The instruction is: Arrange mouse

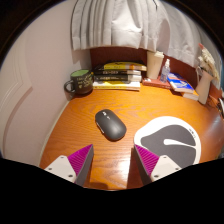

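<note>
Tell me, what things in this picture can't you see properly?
- Round white mouse pad, gripper view: its near edge is hidden behind one gripper finger.
- Stacked books: titles too small to read.
- Green mug: print too small, inside hidden by its rim.
- Items beyond the pad: too blurred to name.
- Gripper: open; dark mouse lies just ahead on the wooden table.

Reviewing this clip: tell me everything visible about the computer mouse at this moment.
The mouse is dark grey to black, smooth and rounded like matte plastic, with no cable visible. It lies flat on the wooden desk, angled diagonally, just ahead of the open claw and beyond its fingertips, untouched. The round white mouse pad sits beside it; the mouse is off the pad, resting only on the wood.
</note>
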The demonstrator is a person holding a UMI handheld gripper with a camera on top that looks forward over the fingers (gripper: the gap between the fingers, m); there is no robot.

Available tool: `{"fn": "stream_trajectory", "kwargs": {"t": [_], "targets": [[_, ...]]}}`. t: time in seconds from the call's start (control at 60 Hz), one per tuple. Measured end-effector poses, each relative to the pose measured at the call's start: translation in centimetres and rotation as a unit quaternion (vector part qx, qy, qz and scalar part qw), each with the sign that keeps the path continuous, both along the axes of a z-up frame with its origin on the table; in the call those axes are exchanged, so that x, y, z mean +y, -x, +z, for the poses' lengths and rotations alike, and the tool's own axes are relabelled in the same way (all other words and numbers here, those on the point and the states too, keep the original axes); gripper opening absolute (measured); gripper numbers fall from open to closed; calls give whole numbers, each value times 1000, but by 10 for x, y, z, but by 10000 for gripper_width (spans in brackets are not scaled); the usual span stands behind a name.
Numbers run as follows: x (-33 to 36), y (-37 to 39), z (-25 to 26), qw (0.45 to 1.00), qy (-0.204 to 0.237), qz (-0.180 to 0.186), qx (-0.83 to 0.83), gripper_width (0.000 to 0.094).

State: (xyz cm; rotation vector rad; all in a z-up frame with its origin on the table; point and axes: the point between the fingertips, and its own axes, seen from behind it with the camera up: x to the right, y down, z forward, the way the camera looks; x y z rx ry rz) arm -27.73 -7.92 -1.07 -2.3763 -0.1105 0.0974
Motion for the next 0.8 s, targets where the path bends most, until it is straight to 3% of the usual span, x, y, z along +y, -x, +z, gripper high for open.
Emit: {"fn": "stream_trajectory", "kwargs": {"t": [0.4,0.467,0.633,0.8], "targets": [[103,-2,-5,999,9,-44,-13,781],[109,-5,-6,998,11,-54,-11,731],[114,-4,-6,998,14,-64,-12,496],[112,-4,-9,997,33,-68,-11,416]]}}
